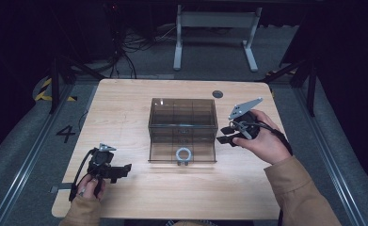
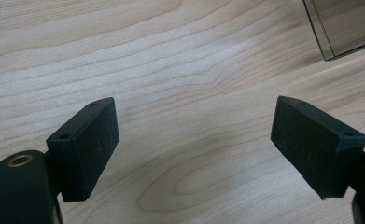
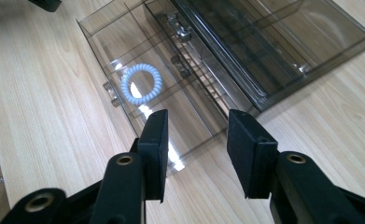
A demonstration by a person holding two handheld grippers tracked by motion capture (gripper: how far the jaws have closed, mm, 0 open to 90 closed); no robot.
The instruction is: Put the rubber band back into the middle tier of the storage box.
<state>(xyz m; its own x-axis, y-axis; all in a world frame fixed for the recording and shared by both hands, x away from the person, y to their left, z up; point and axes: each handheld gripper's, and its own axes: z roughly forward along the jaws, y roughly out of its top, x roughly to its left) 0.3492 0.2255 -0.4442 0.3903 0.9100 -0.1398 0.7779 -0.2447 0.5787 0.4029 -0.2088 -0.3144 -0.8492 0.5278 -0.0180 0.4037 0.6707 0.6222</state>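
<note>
Tongs (image 3: 196,149) gape empty beside the open drawer's (image 3: 124,116) edge.

Light wooden table (image 1: 125,108) with rounded corners. A smoky transparent drawer organiser (image 1: 183,123) stands at its centre; behind the organiser, near the far edge, sits a dark round grommet (image 1: 217,94).

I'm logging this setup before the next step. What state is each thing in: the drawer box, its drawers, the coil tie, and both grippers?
Drawer box: upright on the table, smoked clear plastic.
Bottom drawer: pulled out toward the person.
Upper drawers: pushed in.
Coil tie: lying flat in the open drawer.
Left gripper: open, nothing between the jaws, low over the table.
Right gripper: open, empty, beside the box's right side.
</note>
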